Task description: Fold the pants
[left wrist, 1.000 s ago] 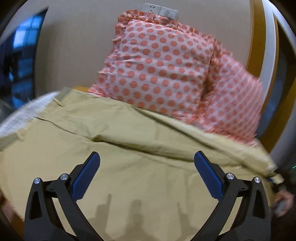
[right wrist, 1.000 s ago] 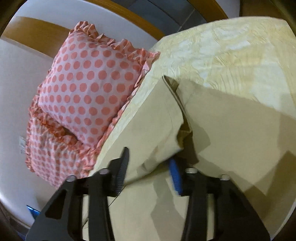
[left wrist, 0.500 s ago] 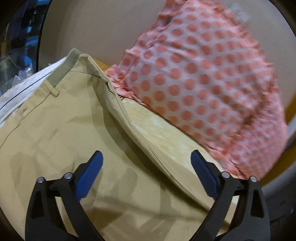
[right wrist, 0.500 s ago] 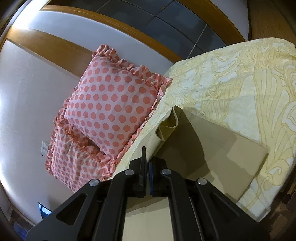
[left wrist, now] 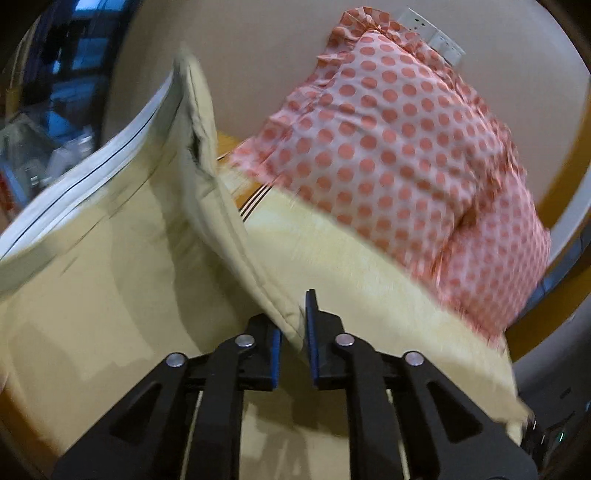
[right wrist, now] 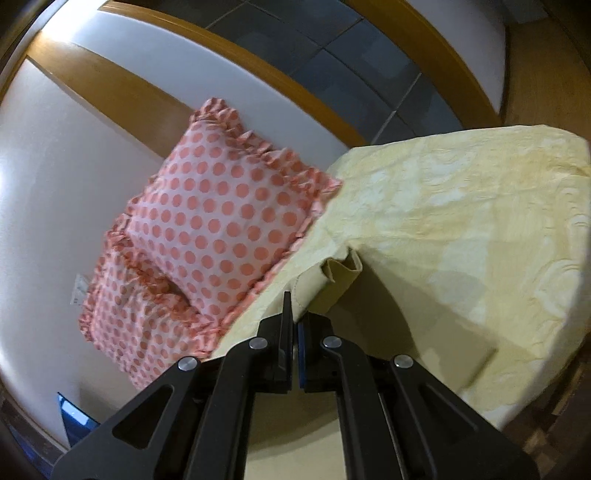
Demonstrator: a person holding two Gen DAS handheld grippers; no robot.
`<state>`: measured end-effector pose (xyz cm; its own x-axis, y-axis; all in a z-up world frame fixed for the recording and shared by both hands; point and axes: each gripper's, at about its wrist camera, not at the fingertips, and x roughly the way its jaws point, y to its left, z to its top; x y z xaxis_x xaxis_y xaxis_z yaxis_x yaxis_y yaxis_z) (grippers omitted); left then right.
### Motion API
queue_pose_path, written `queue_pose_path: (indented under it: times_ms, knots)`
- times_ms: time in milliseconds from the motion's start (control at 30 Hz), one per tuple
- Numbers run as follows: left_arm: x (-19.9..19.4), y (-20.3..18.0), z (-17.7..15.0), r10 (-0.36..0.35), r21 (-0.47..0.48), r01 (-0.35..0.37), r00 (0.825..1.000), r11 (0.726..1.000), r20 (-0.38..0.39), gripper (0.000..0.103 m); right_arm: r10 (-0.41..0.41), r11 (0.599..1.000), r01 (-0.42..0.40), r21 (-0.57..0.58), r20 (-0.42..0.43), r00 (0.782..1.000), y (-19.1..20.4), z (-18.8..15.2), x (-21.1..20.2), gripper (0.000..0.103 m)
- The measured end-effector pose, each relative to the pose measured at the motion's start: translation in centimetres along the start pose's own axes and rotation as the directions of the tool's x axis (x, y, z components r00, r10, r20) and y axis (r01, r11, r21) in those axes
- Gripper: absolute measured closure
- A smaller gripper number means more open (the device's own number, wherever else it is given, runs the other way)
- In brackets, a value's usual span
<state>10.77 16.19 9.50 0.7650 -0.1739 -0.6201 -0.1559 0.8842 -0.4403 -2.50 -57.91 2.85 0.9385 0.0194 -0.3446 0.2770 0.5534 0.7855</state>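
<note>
The khaki pants point(left wrist: 110, 266) lie on a yellow patterned bedspread point(left wrist: 351, 266). My left gripper point(left wrist: 295, 332) is shut on a seamed edge of the pants and lifts it, so the cloth rises in a ridge toward the waistband point(left wrist: 195, 110). My right gripper point(right wrist: 295, 325) is shut on another edge of the pants point(right wrist: 332, 284), near a hem opening point(right wrist: 341, 269), and holds it above the bedspread point(right wrist: 461, 229).
Two pink pillows with coral dots lean on the wall at the bed's head point(left wrist: 406, 147) point(right wrist: 221, 221). A wall socket point(left wrist: 432, 33) sits above them. The bed's edge point(right wrist: 535, 387) drops off at the right, with wood floor beyond.
My left gripper went from wide open to shut on the pants' edge and lifted it. My right gripper closed on its edge and raised it, pulling back from the bed.
</note>
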Motion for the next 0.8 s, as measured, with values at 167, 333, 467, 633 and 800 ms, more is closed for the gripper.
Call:
queue_pose_path:
  times_ms: [167,333,467,633,800]
  knots:
    - [-3.0,3.1,-6.3,0.057,-0.035,-0.059,0.997,0.998,-0.055,0.089,-0.057,0.997,0.058,0.044,-0.025,0.998,-2.6,-0.8,-0.2,0.101]
    - [-4.0,3.8,-8.1,0.041,-0.034,-0.043,0.997,0.998,-0.068,0.092,-0.082,0.995,0.083,0.061,-0.009,0.997,-3.9,-1.0,-1.5,0.101]
    - [-3.7,4.5,-9.2,0.031,-0.03,-0.034,0.995,0.999,-0.091,0.097,-0.123,0.991,0.123,0.06,-0.016,0.992,-4.3,-1.6,-1.9,0.101]
    - [-4.8,4.6,-10.0,0.016,0.033,-0.015,0.999,0.999,-0.05,0.091,-0.217,0.976,0.217,-0.03,-0.02,0.976,-3.3,-1.9,-2.5,0.09]
    - [-8.5,3.1,-10.7,0.034,0.119,-0.041,0.998,0.992,0.059,0.041,-0.257,0.963,0.264,-0.059,0.105,0.961,-2.8,-1.3,-5.1,0.028]
